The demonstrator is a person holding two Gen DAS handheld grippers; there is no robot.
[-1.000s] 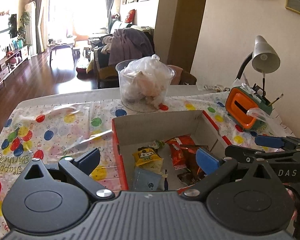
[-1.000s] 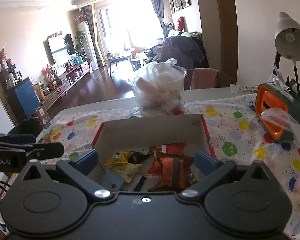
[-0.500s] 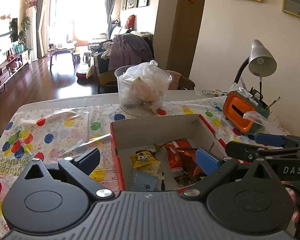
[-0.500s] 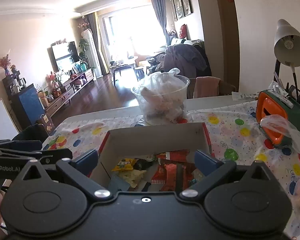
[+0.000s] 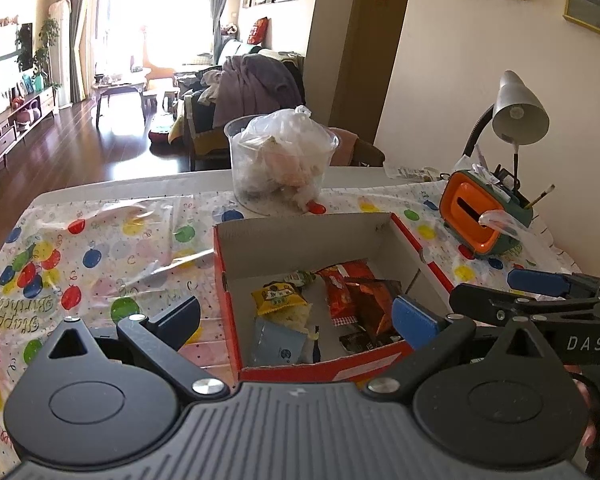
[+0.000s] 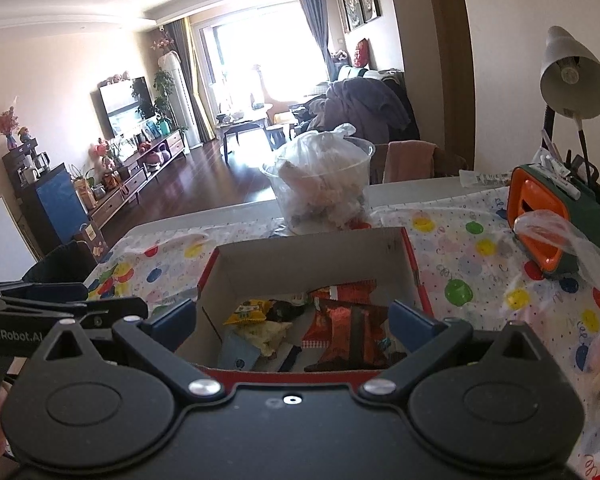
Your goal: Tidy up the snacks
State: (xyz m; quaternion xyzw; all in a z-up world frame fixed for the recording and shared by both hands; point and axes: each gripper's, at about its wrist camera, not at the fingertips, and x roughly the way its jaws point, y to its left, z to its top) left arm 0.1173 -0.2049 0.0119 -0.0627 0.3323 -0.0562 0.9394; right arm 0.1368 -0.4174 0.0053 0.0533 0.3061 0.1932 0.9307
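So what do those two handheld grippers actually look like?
Both are black plastic. The left gripper and right gripper each have a ribbed or smooth body, two round discs, silver pivot screws and blue finger pads. White lettering reads "DAS" on the right one, "GenRobot.AI" on the left.

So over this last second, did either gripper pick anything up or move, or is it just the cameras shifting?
Both grippers drew back and up from the red cardboard box, which sits lower and smaller in both views. Nothing was taken hold of or let go: the left gripper and right gripper stay open and empty. The snack packets, the clear tub and the orange organizer stayed put.
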